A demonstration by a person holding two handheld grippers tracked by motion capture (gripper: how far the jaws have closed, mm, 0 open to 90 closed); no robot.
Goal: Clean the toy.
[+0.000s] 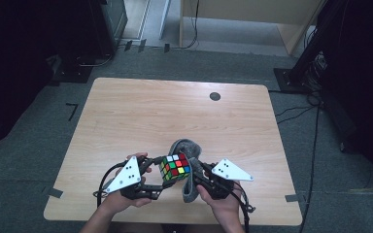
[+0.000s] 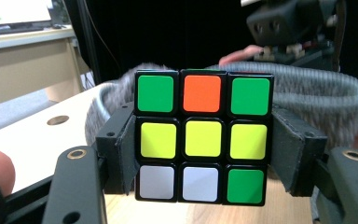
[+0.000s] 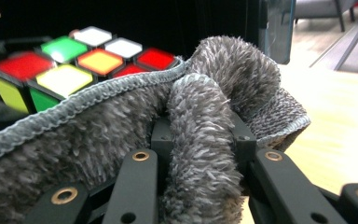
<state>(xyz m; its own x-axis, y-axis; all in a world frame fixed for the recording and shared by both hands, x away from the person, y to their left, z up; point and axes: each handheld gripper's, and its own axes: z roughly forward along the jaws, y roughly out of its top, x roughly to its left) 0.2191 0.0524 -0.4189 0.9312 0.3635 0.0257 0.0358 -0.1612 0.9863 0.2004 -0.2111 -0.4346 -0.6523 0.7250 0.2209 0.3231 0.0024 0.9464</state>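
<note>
Puzzle cube, scrambled, held above the table's near edge.
Left gripper clamps its sides; facing side shows green, orange, yellow, white. Right gripper pinches a grey fuzzy cloth against it.

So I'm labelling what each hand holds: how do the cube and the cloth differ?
The cube is hard, square-edged and many-coloured; the cloth is soft, fuzzy and plain grey. The cube sits squarely in the left hand-held gripper; the cloth is bunched in the right hand-held gripper. Both are gripped just above the table.

Evenly lit tabletop, dark surroundings, close foreground slightly soft.
</note>
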